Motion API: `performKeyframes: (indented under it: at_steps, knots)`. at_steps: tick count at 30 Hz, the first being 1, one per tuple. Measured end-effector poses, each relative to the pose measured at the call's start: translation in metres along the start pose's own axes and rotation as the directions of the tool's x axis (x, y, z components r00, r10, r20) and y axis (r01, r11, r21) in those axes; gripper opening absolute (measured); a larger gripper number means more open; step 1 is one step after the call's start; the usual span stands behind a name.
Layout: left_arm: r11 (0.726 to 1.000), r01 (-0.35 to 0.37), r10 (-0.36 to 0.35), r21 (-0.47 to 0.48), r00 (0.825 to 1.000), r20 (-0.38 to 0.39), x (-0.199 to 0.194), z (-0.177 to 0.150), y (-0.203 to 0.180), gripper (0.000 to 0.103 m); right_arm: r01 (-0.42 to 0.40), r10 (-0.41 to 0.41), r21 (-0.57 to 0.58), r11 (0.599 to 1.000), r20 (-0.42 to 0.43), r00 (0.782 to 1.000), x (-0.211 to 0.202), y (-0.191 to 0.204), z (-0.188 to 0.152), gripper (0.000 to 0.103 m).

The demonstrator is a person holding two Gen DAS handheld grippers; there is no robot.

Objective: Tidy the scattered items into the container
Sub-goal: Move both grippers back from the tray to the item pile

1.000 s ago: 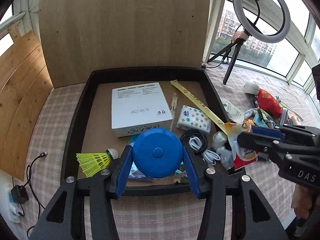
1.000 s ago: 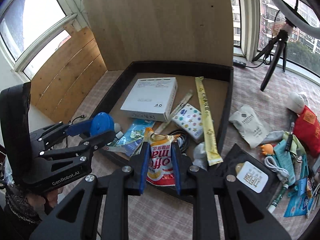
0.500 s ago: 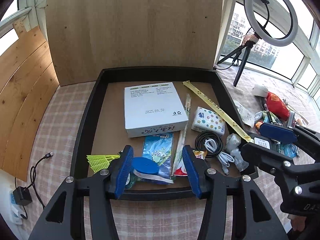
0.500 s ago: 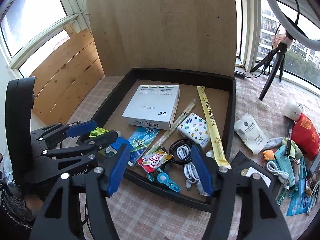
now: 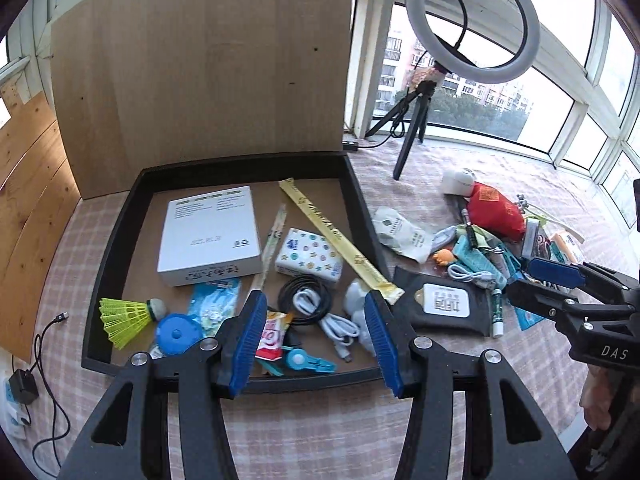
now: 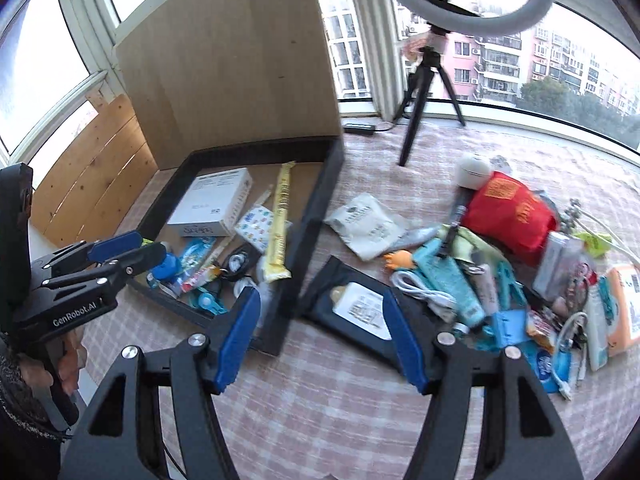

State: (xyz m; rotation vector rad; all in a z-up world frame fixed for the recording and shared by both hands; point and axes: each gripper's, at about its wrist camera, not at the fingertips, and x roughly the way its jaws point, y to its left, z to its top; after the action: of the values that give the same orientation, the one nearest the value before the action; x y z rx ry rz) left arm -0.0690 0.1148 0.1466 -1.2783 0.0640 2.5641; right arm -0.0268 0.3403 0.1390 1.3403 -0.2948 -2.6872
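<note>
Both sets of jaws released, empty; black wipes pack [image 6: 356, 312] flat ahead between right gripper [image 6: 322, 332] jaws, likely to slide against tray wall [image 6: 308, 248].

Black tool [image 5: 316, 336], blue pads [image 5: 249, 344]

A pink-and-white checked cloth covers the surface [image 5: 312, 428]. On it sits a shallow black tray [image 5: 362, 216] in front of an upright wooden board [image 5: 200, 64]. Just right of the tray lie a black wipes pack [image 5: 444, 308] and a white pouch [image 5: 402, 234]. Beyond them spreads a loose heap: a red pouch [image 6: 508, 210], a white cable [image 6: 424, 290], a teal tube [image 6: 452, 276]. A ring light tripod [image 5: 414, 120] stands behind, and a black cable [image 5: 48, 384] trails at the left edge.
</note>
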Motion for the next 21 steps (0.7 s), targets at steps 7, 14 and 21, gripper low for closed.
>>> performKeyframes:
  at_steps: [7, 14, 21]
  knots:
    - [0.998, 0.058, -0.058, 0.022, 0.998, 0.018, 0.006, 0.006, -0.072, 0.049, 0.080, -0.081, 0.077, 0.994, 0.012, 0.997, -0.051, -0.114, -0.019, 0.063]
    - [0.992, 0.106, -0.106, 0.072, 0.994, -0.001, 0.020, 0.012, -0.130, 0.048, 0.177, -0.178, 0.119, 0.977, 0.002, 0.984, -0.084, -0.211, -0.034, 0.049]
    - [0.977, 0.161, -0.159, 0.141, 0.987, -0.024, 0.039, 0.028, -0.179, 0.047, 0.175, -0.172, 0.163, 0.971, -0.033, 0.985, -0.089, -0.272, -0.031, 0.037]
